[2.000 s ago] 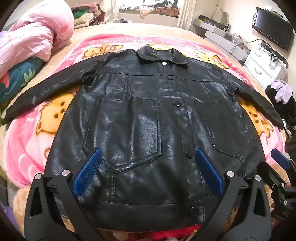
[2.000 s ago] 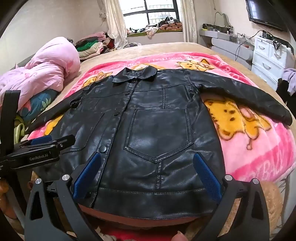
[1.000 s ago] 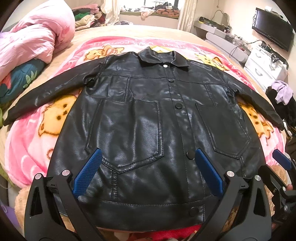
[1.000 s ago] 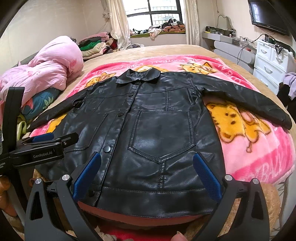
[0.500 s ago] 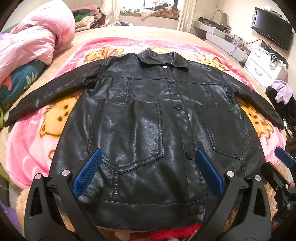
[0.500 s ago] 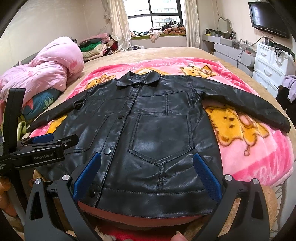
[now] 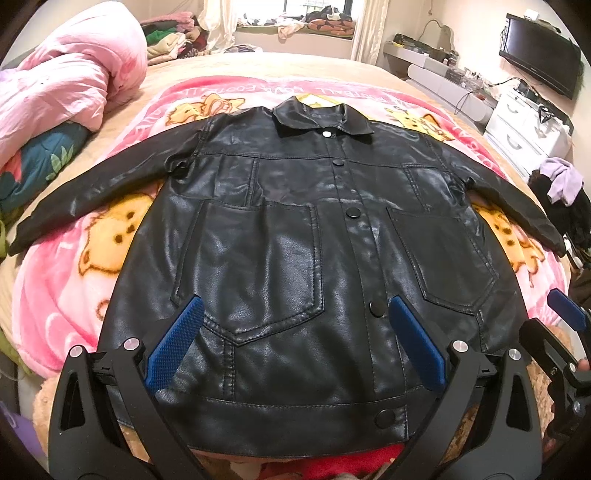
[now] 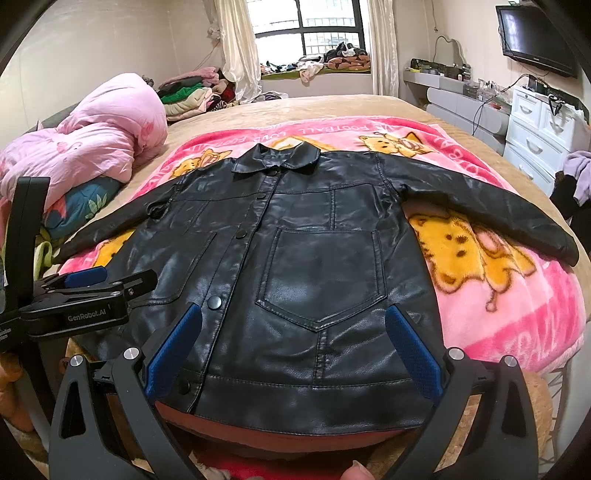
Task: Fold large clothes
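Observation:
A black leather jacket (image 7: 295,229) lies flat and buttoned, front up, on a pink cartoon blanket (image 7: 55,288), collar away from me and both sleeves spread out sideways. It also shows in the right wrist view (image 8: 317,266). My left gripper (image 7: 293,343) is open and empty, hovering above the hem over the left pocket. My right gripper (image 8: 291,347) is open and empty above the hem near the right pocket. The left gripper shows at the left of the right wrist view (image 8: 88,291), the right gripper at the right edge of the left wrist view (image 7: 565,328).
A rolled pink duvet (image 8: 88,151) lies at the bed's left side. Piled clothes (image 8: 192,92) sit near the window. White drawers (image 8: 543,133) and a wall TV (image 8: 535,33) stand at the right. Red fabric (image 8: 280,435) shows under the hem.
Both grippers have drawn back and risen a little from the jacket, so more of the hem and the room shows. The jacket has not moved. Both stay open.

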`<state>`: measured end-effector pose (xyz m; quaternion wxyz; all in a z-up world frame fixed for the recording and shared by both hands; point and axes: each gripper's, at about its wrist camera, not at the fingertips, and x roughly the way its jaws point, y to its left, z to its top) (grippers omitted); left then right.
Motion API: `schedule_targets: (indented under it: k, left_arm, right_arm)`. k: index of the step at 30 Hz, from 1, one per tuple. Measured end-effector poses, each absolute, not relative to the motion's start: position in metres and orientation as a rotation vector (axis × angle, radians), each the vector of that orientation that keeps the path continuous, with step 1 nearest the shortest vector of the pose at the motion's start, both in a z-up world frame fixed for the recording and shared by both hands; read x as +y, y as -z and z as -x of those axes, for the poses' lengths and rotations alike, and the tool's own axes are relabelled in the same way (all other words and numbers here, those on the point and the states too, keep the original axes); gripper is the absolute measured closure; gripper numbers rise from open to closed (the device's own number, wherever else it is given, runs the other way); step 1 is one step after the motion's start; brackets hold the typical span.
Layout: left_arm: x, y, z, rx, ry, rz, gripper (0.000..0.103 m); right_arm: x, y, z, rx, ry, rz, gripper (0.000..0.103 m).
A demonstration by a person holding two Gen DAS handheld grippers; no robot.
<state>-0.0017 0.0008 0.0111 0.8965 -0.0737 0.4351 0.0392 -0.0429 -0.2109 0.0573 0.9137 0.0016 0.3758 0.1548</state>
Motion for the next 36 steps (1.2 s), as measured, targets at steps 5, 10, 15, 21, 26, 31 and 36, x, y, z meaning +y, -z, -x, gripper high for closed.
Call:
schedule_targets:
  k: [5, 10, 15, 21, 26, 31, 36]
  left_arm:
    - [0.000, -0.011, 0.002, 0.902, -0.083, 0.149, 0.009]
    - [-0.001, -0.010, 0.003, 0.900, -0.084, 0.149, 0.009]
    - [-0.002, -0.012, 0.000, 0.902, -0.081, 0.142, 0.009]
    - [-0.003, -0.016, -0.018, 0.898, -0.074, 0.131, 0.009]
    - [-0.001, -0.020, -0.035, 0.895, -0.074, 0.131, 0.009]
    - [0.003, -0.024, -0.051, 0.891, -0.068, 0.131, 0.009]
    - [0.005, -0.031, -0.065, 0.880, -0.066, 0.108, 0.009]
  right_arm:
    - [-0.211, -0.058, 0.043, 0.772, -0.324, -0.003, 0.004]
    - [-0.211, -0.057, 0.042, 0.772, -0.323, -0.004, 0.004]
    - [-0.211, -0.059, 0.039, 0.769, -0.325, -0.004, 0.004]
    - [-0.209, -0.069, 0.020, 0.747, -0.315, 0.002, 0.004]
    - [-0.209, -0.079, 0.001, 0.721, -0.309, 0.001, 0.004]
    - [-0.210, -0.082, -0.018, 0.719, -0.307, -0.007, 0.004]
    - [-0.210, -0.086, -0.033, 0.713, -0.315, -0.010, 0.004]
